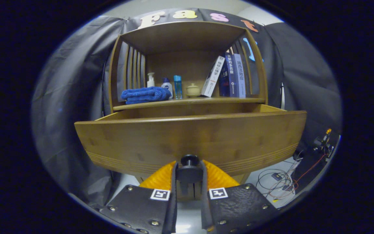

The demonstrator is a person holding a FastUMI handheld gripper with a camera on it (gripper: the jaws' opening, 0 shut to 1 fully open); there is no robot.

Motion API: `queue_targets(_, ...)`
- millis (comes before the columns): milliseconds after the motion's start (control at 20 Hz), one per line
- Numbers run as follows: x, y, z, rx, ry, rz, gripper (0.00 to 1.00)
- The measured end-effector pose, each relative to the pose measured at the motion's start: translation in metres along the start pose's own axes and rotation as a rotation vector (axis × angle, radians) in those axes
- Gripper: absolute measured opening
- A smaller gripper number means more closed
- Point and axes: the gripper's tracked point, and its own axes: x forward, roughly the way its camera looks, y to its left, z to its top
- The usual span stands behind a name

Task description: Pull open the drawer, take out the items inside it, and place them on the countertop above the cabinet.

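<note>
on the counter point(161, 104) above the drawer, working from the left, we see a folded blue towel point(145, 95), then a white pump bottle point(150, 80), a white bottle with a blue cap point(167, 85), a clear blue bottle point(177, 86) and a small cream lidded pot point(193, 90), then a row of books point(227, 76), the leftmost leaning. these already take up much of the counter, so we judge the free strip along its front edge, and the gap near the pot, to be the likely room for whatever comes out.

below, the drawer point(190, 138) stands pulled out towards us, its wooden front wide across the view. we cannot see into it from this low angle, so its contents are unknown to us.

our hand-held gripper point(189, 174) sits at the middle of the drawer front, its fingers closed narrowly on the dark round knob point(189, 160), one each side. we hold it there because the knob is the only purchase for pulling.

to the right, beyond the drawer, loose cables point(278, 182) and some small equipment point(323, 141) lie on the floor, well apart from our work. the raised drawer front itself stands between the fingers and the inside.
</note>
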Motion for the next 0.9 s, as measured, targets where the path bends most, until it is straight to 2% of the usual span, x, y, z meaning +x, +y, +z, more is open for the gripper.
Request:
queue_targets(350, -0.006, -0.002, -0.003, 0.029, -0.002, 0.000, 0.30)
queue_targets(450, -0.007, -0.002, -0.003, 0.024, 0.010, -0.004, 0.38)
queue_targets(700, -0.020, 0.000, 0.012, 0.019, -0.004, -0.007, 0.42)
queue_targets(800, -0.034, 0.012, 0.046, 0.033, -0.099, 0.038, 0.42)
queue_targets(900, -0.039, 0.015, 0.093, 0.052, -0.183, 0.035, 0.42)
